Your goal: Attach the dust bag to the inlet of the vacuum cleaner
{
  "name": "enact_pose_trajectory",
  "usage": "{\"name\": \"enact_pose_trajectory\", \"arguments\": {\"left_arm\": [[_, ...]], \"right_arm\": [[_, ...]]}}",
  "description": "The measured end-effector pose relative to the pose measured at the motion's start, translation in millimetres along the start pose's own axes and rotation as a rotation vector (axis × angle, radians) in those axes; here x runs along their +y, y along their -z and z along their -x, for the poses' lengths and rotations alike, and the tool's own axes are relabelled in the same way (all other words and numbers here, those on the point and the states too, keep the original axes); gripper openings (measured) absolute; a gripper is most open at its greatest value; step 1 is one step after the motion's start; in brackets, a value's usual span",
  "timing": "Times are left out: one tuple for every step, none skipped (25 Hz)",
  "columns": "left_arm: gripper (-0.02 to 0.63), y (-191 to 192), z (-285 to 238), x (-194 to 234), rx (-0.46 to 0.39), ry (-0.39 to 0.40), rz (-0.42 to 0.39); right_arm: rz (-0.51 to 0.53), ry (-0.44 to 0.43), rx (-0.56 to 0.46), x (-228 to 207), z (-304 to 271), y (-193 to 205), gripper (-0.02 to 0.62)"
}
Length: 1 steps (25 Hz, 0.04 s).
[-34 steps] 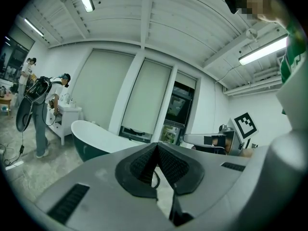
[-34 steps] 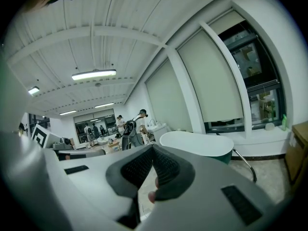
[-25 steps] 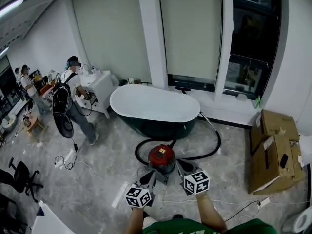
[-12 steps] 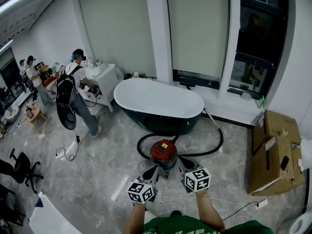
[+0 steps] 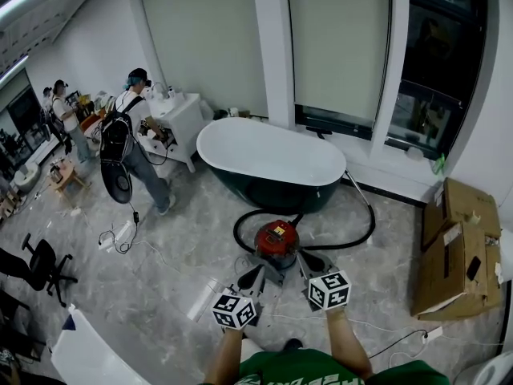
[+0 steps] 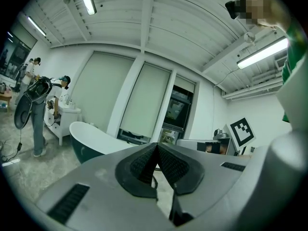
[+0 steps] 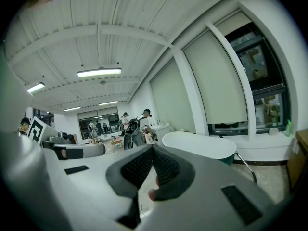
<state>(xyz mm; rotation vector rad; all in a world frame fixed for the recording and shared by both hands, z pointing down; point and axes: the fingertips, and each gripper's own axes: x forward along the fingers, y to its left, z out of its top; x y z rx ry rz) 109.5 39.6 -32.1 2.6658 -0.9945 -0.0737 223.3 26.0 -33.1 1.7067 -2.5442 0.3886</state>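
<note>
The red vacuum cleaner point(image 5: 276, 237) stands on the marble floor in front of a dark tub, its black hose point(image 5: 353, 235) looped round behind it. I cannot make out a dust bag in any view. My left gripper point(image 5: 255, 275) hovers just near-left of the vacuum, jaws shut and empty. My right gripper point(image 5: 309, 261) hovers just near-right of it, also shut on nothing. In the left gripper view the left gripper point(image 6: 156, 147) has its pads pressed together, pointing level at the tub. In the right gripper view the right gripper point(image 7: 153, 149) is closed the same way.
A white-rimmed bathtub point(image 5: 272, 160) stands behind the vacuum. Cardboard boxes point(image 5: 457, 247) are stacked at the right wall. A person with a backpack point(image 5: 132, 147) stands by a white cabinet point(image 5: 183, 123) at the left. An office chair point(image 5: 40, 267) and loose cables point(image 5: 120, 243) lie at the left.
The head view has swung, so the tub and vacuum sit a little further right and lower. Both grippers stay shut in front of the vacuum. The person with the backpack has shifted slightly.
</note>
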Motion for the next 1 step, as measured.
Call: {"name": "enact_pose_trajectory", "arguments": {"left_arm": [[0.003, -1.1, -0.3, 1.1, -0.002, -0.001, 0.001]], "right_arm": [[0.001, 0.0, 0.001, -0.3, -1.0, -0.1, 0.008]]}}
